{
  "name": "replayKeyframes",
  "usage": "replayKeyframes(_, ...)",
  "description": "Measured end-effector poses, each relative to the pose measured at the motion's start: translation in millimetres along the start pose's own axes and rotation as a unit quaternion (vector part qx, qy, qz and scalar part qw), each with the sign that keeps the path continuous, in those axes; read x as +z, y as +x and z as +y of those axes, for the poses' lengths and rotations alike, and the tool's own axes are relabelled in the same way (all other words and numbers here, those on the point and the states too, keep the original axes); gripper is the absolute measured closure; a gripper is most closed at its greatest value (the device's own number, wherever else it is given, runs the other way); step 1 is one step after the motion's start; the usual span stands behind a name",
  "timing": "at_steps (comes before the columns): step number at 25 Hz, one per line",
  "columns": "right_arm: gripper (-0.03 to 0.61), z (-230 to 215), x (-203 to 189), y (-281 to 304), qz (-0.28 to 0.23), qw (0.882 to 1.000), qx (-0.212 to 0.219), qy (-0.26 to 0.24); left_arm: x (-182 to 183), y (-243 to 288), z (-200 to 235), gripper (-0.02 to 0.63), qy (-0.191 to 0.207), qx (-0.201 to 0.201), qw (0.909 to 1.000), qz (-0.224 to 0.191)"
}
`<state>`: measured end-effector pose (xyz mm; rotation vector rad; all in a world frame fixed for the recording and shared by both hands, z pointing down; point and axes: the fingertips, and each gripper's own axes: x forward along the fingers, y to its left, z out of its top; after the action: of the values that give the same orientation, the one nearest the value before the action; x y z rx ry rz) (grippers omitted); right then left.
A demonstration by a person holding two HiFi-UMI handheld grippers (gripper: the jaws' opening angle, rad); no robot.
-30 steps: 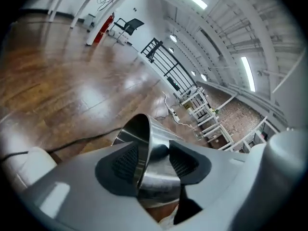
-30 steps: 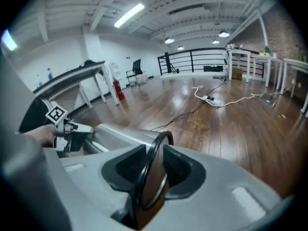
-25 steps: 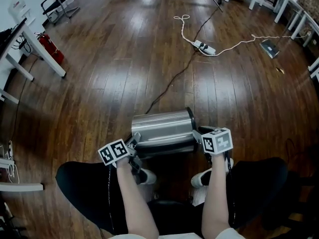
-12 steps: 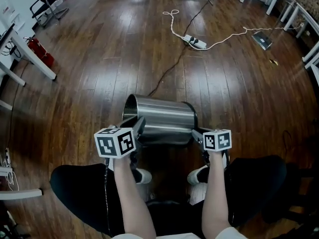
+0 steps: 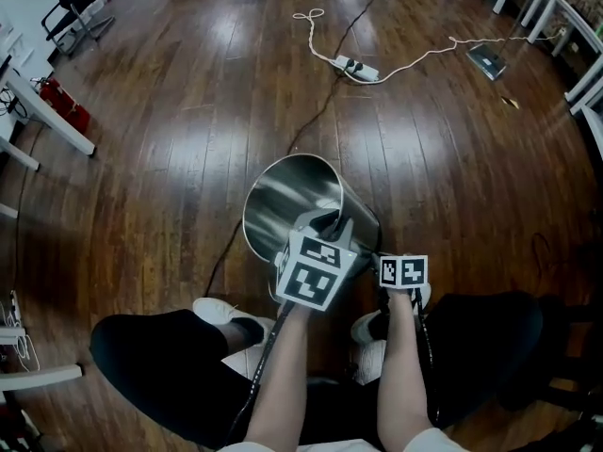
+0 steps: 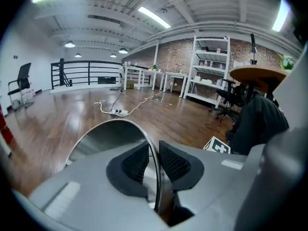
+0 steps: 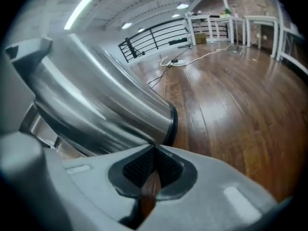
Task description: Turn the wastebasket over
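Observation:
The stainless steel wastebasket (image 5: 297,205) stands tilted on the wood floor, just ahead of the person's knees, its open mouth facing up and to the left. My left gripper (image 5: 330,226) is shut on the near rim, one pad inside and one outside. In the left gripper view the thin rim of the wastebasket (image 6: 106,138) runs between the pads of the left gripper (image 6: 154,153). My right gripper (image 5: 379,252) is lower, by the black base ring. In the right gripper view its pads meet with nothing between them, the right gripper (image 7: 154,150) right against the wall of the wastebasket (image 7: 96,105).
A power strip (image 5: 350,66) with a white cord lies farther out, and a black cable (image 5: 325,97) runs back toward the bin. White table legs (image 5: 42,121) and a red extinguisher (image 5: 61,109) stand at the left. The person's shoes (image 5: 219,313) are right under the grippers.
The bin lay on its side; now its mouth end is lifted and swung up toward the camera. The left gripper rose, rolled and moved right with the rim. The right gripper sank a little and shut.

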<state>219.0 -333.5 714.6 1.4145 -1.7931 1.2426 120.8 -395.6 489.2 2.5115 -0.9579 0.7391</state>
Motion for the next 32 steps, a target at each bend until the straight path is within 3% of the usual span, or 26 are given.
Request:
replayKeyframes(3,0.592,-13,15,-15,-0.048,0.998,-0.004,0.049,-3,16,-27,0.528,0.053,-0.012,0.9982,0.024)
replayKeyframes(6,0.592,-27,43,-44,-0.101,0.993,-0.030,0.057,-13,28,-52,0.526,0.100,-0.020,0.9936,0.048)
replayKeyframes(11,0.592,-38,78,-95,-0.162,0.985,-0.058,0.024,-26,41,-77,0.525,0.130,-0.015,0.9893,0.064)
replayKeyframes(16,0.592,-30,96,-131,-0.204,0.978,-0.050,0.006,-47,53,-109,0.528,0.158,-0.047,0.9816,0.096)
replayKeyframes(20,0.592,-19,107,-161,-0.239,0.970,-0.042,0.001,-84,65,-139,0.532,0.165,-0.075,0.9742,0.135)
replayKeyframes(22,0.592,-12,110,-181,-0.261,0.965,-0.036,0.002,-97,72,-149,0.538,0.217,-0.055,0.9644,0.141)
replayKeyframes(24,0.592,-4,107,-203,-0.282,0.959,-0.039,-0.006,-96,74,-150,0.523,0.268,-0.021,0.9569,0.111)
replayKeyframes(25,0.592,0,106,-215,-0.295,0.955,-0.041,-0.014,-90,72,-147,0.516,0.274,-0.005,0.9580,0.085)
replayKeyframes(26,0.592,6,104,-228,-0.313,0.949,-0.041,-0.022,-84,67,-142,0.470,0.270,0.012,0.9610,0.057)
replayKeyframes(27,0.592,13,103,-243,-0.337,0.940,-0.037,-0.029,-78,58,-135,0.375,0.260,0.026,0.9646,0.032)
replayKeyframes(29,0.591,30,99,-273,-0.390,0.919,-0.020,-0.044,-67,29,-117,0.277,0.223,0.049,0.9735,-0.016)
replayKeyframes(32,0.579,65,80,-308,-0.440,0.893,0.003,-0.096,-39,-40,-88,0.267,0.144,0.089,0.9784,-0.119)
